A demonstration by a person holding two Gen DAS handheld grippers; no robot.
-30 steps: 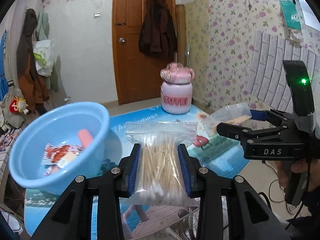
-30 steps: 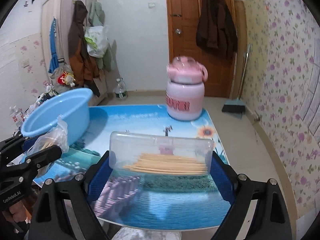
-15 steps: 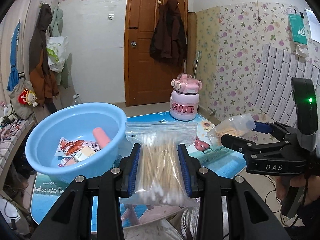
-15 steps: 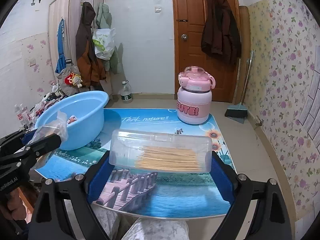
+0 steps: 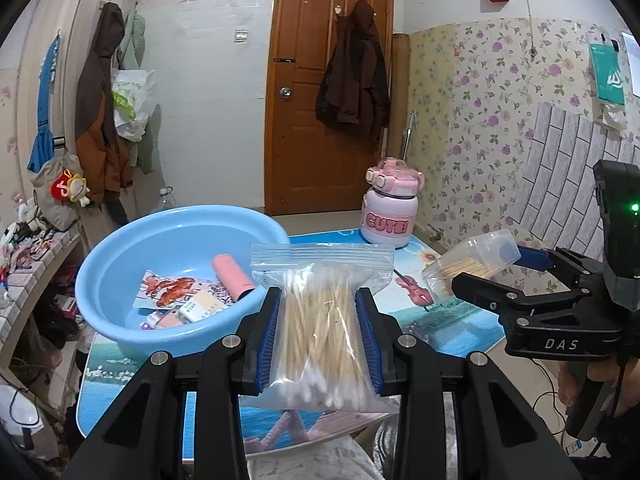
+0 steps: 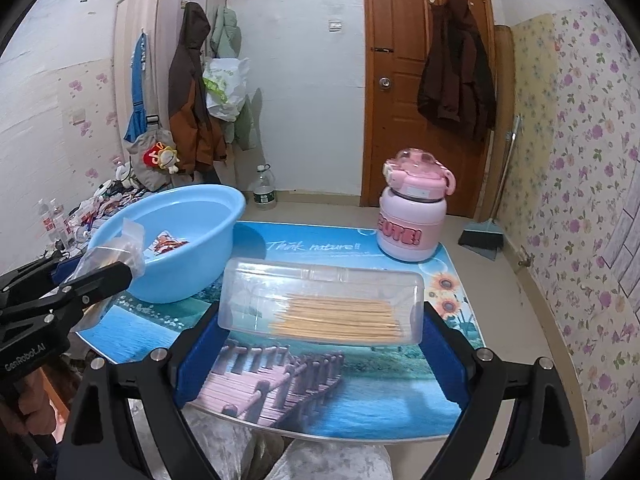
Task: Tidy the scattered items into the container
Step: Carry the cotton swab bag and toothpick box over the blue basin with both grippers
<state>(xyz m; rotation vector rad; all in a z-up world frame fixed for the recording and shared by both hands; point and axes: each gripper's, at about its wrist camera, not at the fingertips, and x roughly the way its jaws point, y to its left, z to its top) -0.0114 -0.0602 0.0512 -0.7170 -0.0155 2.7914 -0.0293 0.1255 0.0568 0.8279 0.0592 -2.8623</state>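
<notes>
While both items hang clear of the table point(image 6: 360, 392), the blue basin point(image 5: 120, 264) waits ahead-left. The left gripper point(image 5: 316, 336) pinches a bag of cotton swabs point(image 5: 320, 320); the right gripper point(image 6: 320, 344) spans a toothpick box point(image 6: 320, 304) endwise, ready for dropping in.

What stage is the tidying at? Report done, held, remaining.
Done: a pink tube and snack packets lie in the blue basin. Held: left tongs grip the cotton swab bag; right tongs grip the toothpick box. Remaining: dropping both in.
</notes>
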